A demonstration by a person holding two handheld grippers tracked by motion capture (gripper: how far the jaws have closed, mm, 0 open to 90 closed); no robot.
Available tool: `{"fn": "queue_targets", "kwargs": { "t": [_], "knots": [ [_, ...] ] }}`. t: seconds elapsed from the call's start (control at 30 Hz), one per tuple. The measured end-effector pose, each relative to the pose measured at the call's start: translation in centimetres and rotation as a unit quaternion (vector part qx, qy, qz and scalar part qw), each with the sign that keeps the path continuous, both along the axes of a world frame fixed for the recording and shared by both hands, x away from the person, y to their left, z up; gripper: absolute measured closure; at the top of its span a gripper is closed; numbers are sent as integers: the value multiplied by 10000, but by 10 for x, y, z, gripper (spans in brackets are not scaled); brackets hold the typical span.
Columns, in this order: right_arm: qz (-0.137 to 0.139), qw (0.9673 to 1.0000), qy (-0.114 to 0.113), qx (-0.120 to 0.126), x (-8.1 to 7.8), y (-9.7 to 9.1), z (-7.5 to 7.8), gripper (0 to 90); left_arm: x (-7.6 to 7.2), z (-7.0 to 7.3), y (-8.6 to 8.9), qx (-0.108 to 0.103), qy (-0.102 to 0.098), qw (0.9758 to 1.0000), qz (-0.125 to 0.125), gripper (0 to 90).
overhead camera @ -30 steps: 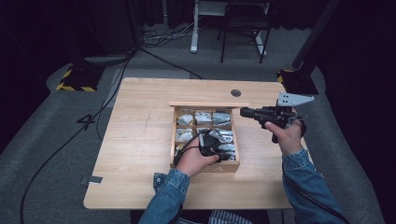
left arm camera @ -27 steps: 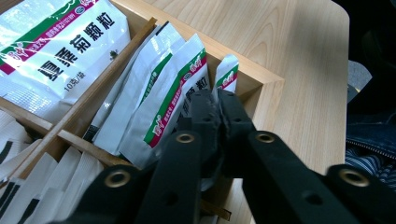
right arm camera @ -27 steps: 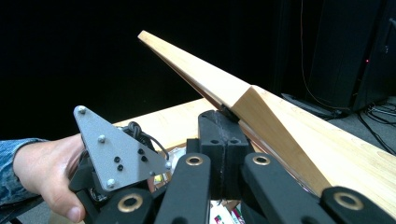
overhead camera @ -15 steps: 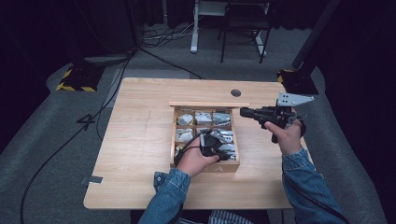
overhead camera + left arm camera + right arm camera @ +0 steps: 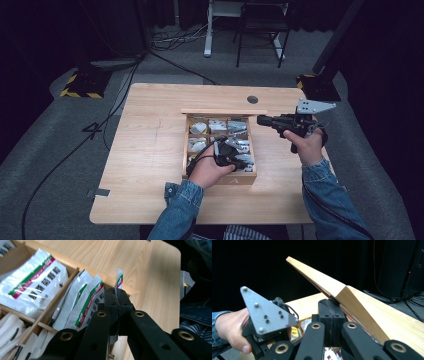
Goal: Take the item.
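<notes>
Left tool (image 5: 117, 296) is down in the wooden box (image 5: 220, 175) near the middle of the bench (image 5: 150, 150), toward its right half, jaws pressed together and pinching the top edge of a white sachet (image 5: 119, 280) in the compartment nearest the bench's front edge. The sachet stands upright among other green-and-red striped packets (image 5: 87, 300) there. Right tool (image 5: 329, 303) sits at the box's far right corner, jaws squeezed shut, right under the raised wooden lid (image 5: 352, 302).
</notes>
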State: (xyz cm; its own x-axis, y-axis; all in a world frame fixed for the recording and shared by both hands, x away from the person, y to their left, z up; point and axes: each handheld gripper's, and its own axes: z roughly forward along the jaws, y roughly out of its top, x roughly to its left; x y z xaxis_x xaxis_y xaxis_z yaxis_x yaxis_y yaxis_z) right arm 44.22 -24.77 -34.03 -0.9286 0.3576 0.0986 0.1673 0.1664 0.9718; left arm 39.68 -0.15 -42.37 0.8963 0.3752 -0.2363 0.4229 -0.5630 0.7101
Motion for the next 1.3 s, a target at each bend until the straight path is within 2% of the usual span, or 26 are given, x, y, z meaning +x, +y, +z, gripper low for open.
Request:
{"fn": "queue_targets", "kwargs": {
  "t": [0.3, 0.37, 0.43, 0.53, 0.8, 1.1, 1.3],
  "knots": [
    [0, 10000, 11, -8, 0, 0, 0, 900, -1, 17, 3, -135, -160, 9997, -87, 896],
    [-1, 10000, 9, -13, -1, 0, 0, 900, -2, 23, 5, -267, -238, 9994, -12, 897],
    [-4, 10000, 8, -16, -1, 0, 0, 900, -2, 25, 6, -280, -241, 9993, -5, 897],
    [-5, 10000, 11, -7, -1, 0, 0, 900, -4, 33, 10, -436, -319, 9985, 38, 897],
    [-12, 10000, 9, -15, -1, 0, 0, 900, -7, 42, 14, -606, -489, 9970, 46, 897],
    [0, 10000, 12, -21, -1, 0, -1, 900, -12, 49, 21, -699, -625, 9955, 129, 897],
    [14, 10000, 8, -49, 1, 2, 0, 900, -17, 57, 36, -698, -740, 9944, 271, 896]
  ]
}}
